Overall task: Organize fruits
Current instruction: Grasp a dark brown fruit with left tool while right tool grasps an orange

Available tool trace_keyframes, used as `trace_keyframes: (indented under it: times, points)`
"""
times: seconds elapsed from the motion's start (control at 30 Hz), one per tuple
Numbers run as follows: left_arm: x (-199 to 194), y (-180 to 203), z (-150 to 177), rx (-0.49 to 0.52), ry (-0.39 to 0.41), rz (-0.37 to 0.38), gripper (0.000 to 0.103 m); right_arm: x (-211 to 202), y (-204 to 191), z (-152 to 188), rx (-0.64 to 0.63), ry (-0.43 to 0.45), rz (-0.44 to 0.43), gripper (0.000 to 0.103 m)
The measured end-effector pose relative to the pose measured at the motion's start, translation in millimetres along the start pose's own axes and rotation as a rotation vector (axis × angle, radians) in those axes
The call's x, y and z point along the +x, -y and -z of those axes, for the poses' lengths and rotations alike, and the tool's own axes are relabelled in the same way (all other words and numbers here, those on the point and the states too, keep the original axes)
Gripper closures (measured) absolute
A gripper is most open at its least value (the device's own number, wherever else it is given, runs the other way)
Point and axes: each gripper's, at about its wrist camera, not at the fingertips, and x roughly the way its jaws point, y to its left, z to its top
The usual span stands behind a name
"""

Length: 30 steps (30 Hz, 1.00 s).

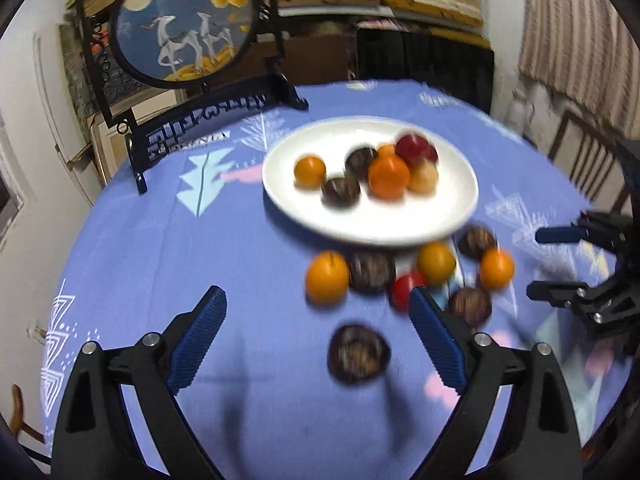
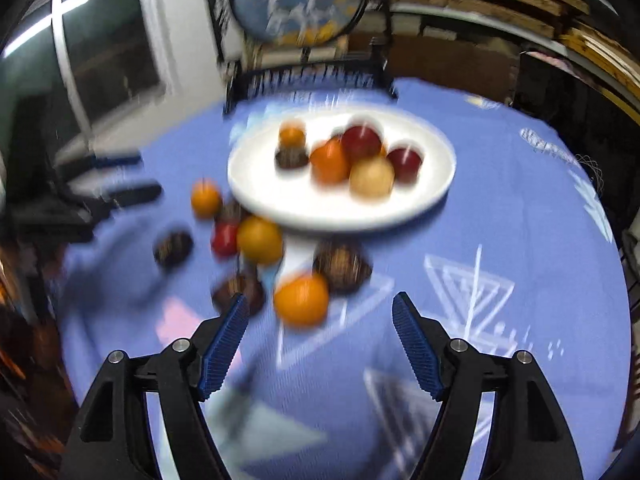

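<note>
Both hand-held grippers, left [image 1: 316,300] and right [image 2: 320,306], gape empty above the desk [image 1: 248,232]. Fruits (blurred) fill the white plate [image 1: 304,208]; others lie just beside it.

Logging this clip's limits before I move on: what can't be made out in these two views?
- Fruit types: motion blur in both views; the dark fruit could be anything.
- Count on the plate: fruits overlap and hide one another.
- Red fruit in the left view: partly behind the left tongs.
- Lettering on the screen stand: smeared in the right view.
- Right tongs: the hand holding them is out of frame.
</note>
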Motion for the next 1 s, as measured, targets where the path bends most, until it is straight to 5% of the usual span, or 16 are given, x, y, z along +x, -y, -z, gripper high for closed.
trace_keyframes:
  times: [0.17,0.3,0.53,0.63,0.73,1.0]
  points:
    - [3.7,9.4,22.2,0.056,-0.048,0.016,0.013,18.4,-7.3,-0.5,-0.027,-0.029,0.01,0.038]
    - [12.7,13.3,28.9,0.054,-0.087,0.043,0.013,35.7,-10.5,-9.7,-0.054,-0.055,0.012,0.064]
    - [36.8,20.1,23.5,0.042,-0.131,0.055,0.013,26.8,-9.9,-6.7,-0.05,-0.027,-0.001,0.066]
    - [47.3,18.5,20.4,0.017,-0.165,0.076,0.032,19.2,-5.2,-2.5,-0.035,-0.018,-0.002,0.066]
    - [49.8,16.4,19.2,-0.014,-0.176,0.102,0.062,15.2,-2.8,0.2,-0.022,-0.01,-0.011,0.066]
    - [25.7,17.5,16.2,-0.023,-0.132,0.087,0.062,8.8,-5.4,5.9,-0.012,0.01,-0.036,0.066]
